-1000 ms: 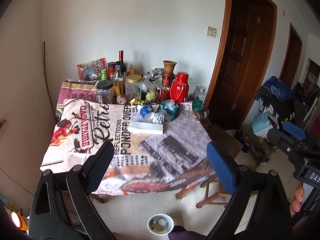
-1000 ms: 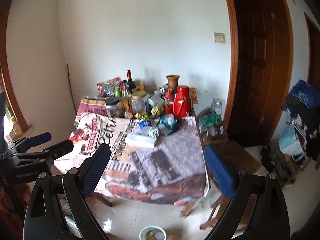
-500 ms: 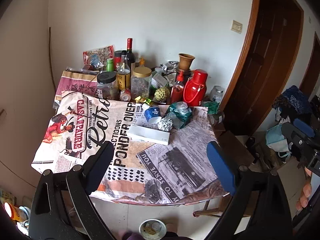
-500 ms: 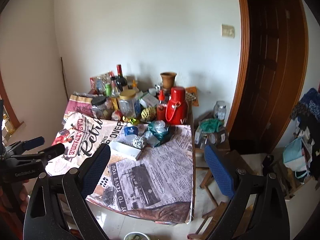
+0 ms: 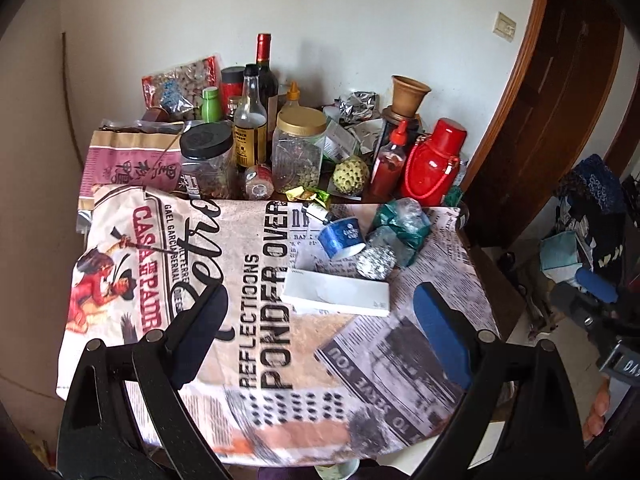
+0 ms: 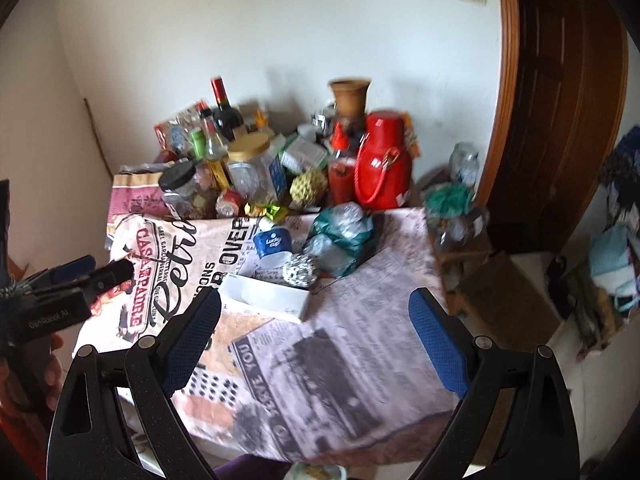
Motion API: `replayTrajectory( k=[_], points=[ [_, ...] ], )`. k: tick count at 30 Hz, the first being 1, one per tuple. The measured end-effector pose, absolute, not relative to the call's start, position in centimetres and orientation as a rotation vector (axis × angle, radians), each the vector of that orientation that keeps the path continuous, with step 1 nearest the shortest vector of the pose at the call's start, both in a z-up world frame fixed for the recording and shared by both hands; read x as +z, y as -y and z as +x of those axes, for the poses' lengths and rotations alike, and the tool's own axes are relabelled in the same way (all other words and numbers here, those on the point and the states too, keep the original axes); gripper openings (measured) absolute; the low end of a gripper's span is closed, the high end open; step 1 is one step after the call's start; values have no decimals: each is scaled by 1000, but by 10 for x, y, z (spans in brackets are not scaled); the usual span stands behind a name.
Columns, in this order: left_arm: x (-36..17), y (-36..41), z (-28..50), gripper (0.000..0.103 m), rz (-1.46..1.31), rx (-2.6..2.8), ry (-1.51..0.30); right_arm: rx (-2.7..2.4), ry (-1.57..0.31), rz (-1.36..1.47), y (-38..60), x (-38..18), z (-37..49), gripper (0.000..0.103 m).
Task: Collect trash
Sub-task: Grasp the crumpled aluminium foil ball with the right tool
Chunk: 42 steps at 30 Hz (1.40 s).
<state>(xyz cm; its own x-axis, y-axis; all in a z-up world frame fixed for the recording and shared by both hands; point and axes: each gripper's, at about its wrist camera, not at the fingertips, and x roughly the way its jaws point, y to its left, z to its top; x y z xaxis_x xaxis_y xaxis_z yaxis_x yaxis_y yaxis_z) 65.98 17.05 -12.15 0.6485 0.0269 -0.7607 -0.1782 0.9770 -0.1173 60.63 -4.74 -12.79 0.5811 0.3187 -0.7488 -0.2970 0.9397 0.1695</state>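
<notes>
Trash: a white flat box (image 5: 335, 299), a crumpled foil ball (image 5: 375, 265), a tipped blue paper cup (image 5: 341, 237) and a crushed green-and-clear plastic wrapper (image 5: 401, 224) lay clustered, touching one another, right of middle on the tabletop (image 5: 280, 360), on its printed cloth.
Box: nearest piece, long side across the view, foil ball at its far right edge.
Far row: jars, a wine bottle (image 5: 265, 76), a red flask (image 5: 434, 168) and a custard apple (image 5: 351, 174) stood against the wall, apparently things to keep.
Left tool (image 5: 320, 332): blue pads spread wide, holding nothing, over the near tabletop with the box just beyond.
Right tool (image 6: 314, 330): likewise wide open and empty, to the right, its view blurred.
Step in hand, judged: reaching for the first piece.
Doing it well: take the box across its narrow width, or start with the foil ball, which should squash and grip easily; come in low from the near side.
Risk: the cup could roll; the cloth might drag.
</notes>
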Motion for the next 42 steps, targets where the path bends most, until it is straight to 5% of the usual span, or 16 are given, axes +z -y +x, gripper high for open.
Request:
replayTrajectory(
  k=[15,21,23,42],
  points=[
    [-231,-258,766,94,-280,102,-1052,289,-1180,19,-42,-276,731,92],
    [-277,-261,804,92,-290,77,-1128,308,-1241,35,-47,-307,747,69],
    [-290,-260,815,91,-270,68,-1157,317,-1260,48,-46,-310,748,51],
    [-322,-211,778,88,-178,11,-1306,269,-1121,34,57,-216,686,50]
  ],
)
